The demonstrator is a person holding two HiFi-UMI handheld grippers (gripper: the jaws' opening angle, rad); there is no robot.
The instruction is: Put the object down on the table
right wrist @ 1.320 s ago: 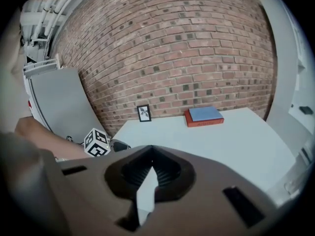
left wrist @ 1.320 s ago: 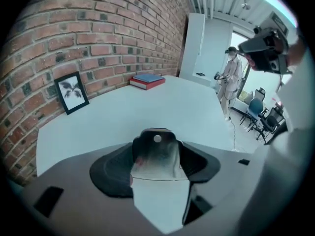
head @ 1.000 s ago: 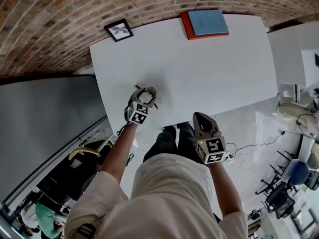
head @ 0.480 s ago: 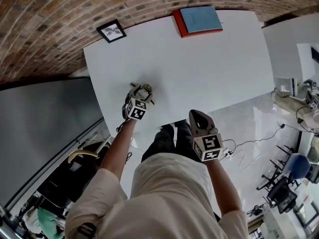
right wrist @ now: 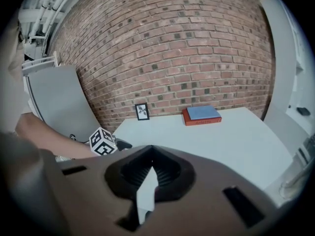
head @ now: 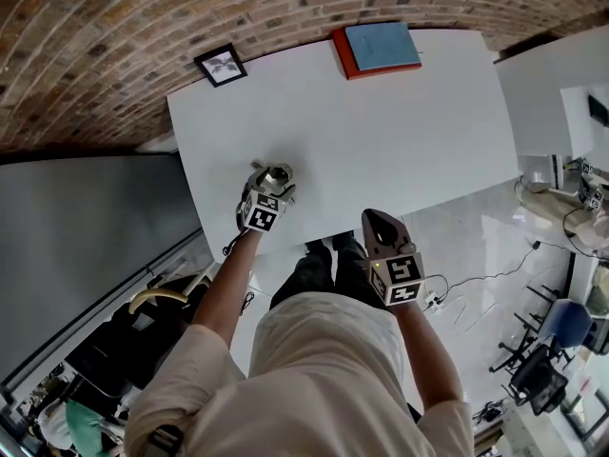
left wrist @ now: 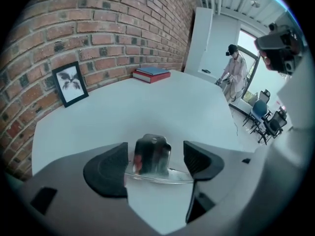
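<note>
Head view: a framed picture (head: 220, 66) is seen at the upper left, leaning against the brick wall (head: 114, 27) at the far edge of the white table (head: 381, 141). Below it, at centre left, the left gripper (head: 273, 179) is pointed down at the table top. Its jaws have just been opening and are spread wide. A shiny metal object (head: 279, 173) is set on the table between them. In the left gripper view the object (left wrist: 151, 154) is shown upright between the dark pads (left wrist: 106, 168), with a clear gap on the right side, so no grip is held. A red and blue stack of books (head: 376, 49) is placed at the top centre. At lower right, the right gripper (head: 383, 225) is held at the near table edge, its jaws closed together on nothing.
</note>
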